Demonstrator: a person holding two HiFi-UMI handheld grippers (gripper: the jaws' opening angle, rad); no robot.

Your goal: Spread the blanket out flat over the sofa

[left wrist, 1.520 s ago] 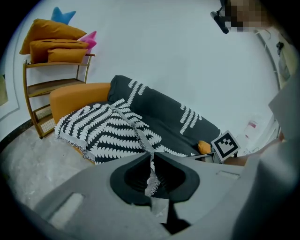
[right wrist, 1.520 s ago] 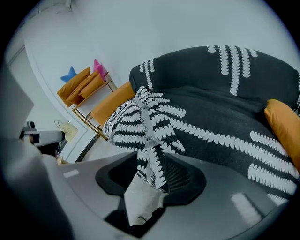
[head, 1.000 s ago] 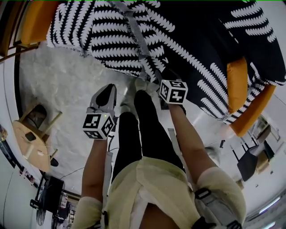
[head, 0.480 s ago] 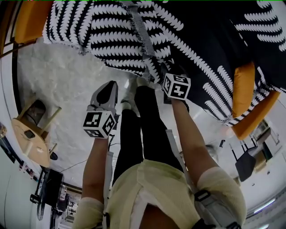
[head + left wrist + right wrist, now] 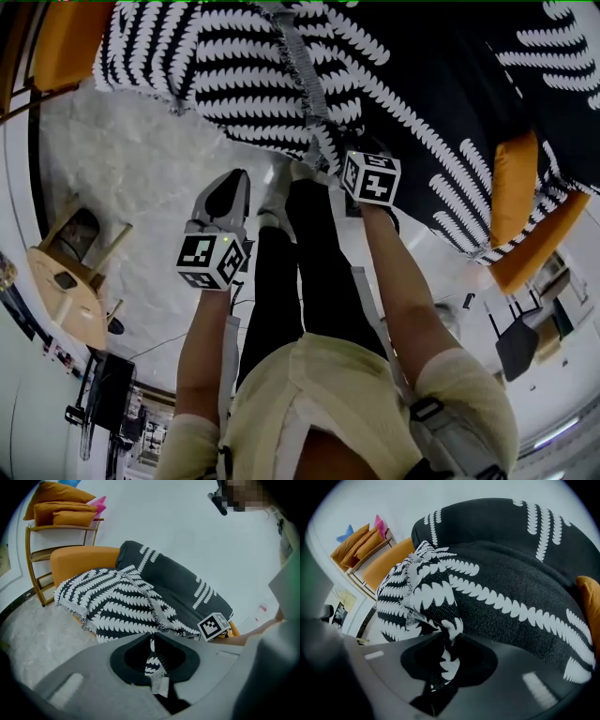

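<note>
Blanket [image 5: 422,94] is lying rumpled over the orange sofa [image 5: 66,42]. Left gripper [image 5: 152,641] is clamping its labelled edge. Right gripper [image 5: 445,641], jaws just closing, is pinching a front fold.

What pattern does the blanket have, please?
The blanket is black with rows of white leaf-like marks; clearest in the left gripper view.
</note>
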